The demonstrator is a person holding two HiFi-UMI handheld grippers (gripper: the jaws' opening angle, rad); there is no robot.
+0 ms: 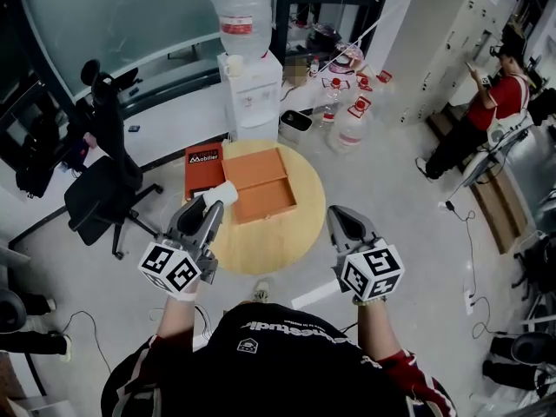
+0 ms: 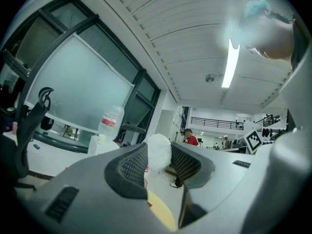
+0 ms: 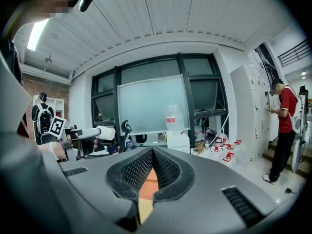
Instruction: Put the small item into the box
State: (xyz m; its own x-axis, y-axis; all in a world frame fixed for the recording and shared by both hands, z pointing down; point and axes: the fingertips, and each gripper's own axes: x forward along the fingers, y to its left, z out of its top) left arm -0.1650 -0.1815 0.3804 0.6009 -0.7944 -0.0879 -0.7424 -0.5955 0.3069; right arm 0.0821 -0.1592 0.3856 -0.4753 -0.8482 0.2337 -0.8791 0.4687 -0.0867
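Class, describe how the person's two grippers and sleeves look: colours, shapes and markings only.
The left gripper and right gripper have smooth grey bodies that taper to two jaws lined with black mesh-textured pads. Each carries a white cube with black square markers. The sleeves are black with red and white patches, on a black top with white print. No cables show.

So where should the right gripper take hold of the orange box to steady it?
Probably the right-hand wall of the orange box, approached from the person's side, one jaw inside, one outside. It lies flat and open on the round table, so the thin upright rim is the pinchable part, and that side faces the right gripper.
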